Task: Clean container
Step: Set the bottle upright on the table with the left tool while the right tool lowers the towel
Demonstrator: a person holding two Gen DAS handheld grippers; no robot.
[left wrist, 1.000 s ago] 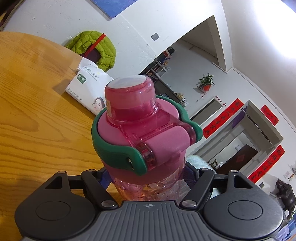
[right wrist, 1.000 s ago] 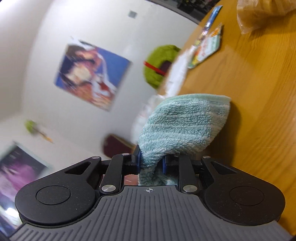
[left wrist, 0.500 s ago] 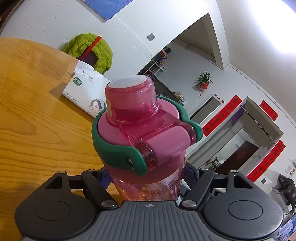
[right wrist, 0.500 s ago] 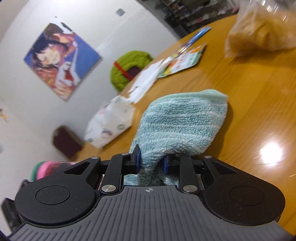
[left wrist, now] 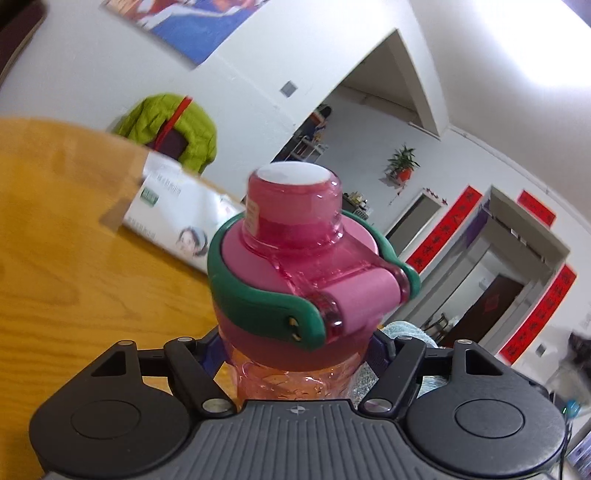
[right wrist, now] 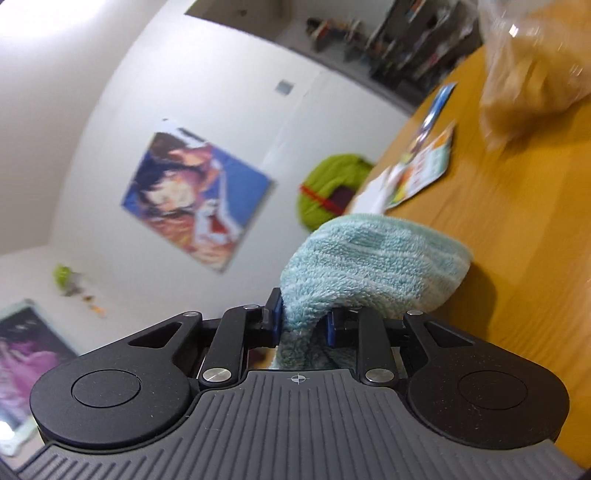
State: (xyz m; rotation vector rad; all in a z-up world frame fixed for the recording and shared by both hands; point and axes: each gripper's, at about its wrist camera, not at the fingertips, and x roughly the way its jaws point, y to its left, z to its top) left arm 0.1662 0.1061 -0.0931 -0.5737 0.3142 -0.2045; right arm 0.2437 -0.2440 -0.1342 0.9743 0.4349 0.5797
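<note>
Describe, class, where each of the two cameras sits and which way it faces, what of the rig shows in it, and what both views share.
Left wrist: sits on the left gripper, looking along its fingers at the pink water bottle it clamps; gripper body below.
Right wrist: sits on the right gripper, looking along its fingers at the light blue towel it pinches; gripper body below.
Shared: wooden table, green jacket, anime poster; the towel peeks behind the bottle.

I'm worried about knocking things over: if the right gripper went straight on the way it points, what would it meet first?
Probably nothing near. The right gripper, shut on the teal cloth, points past the table edge toward the wall; the cloth hides part of the line.
</note>
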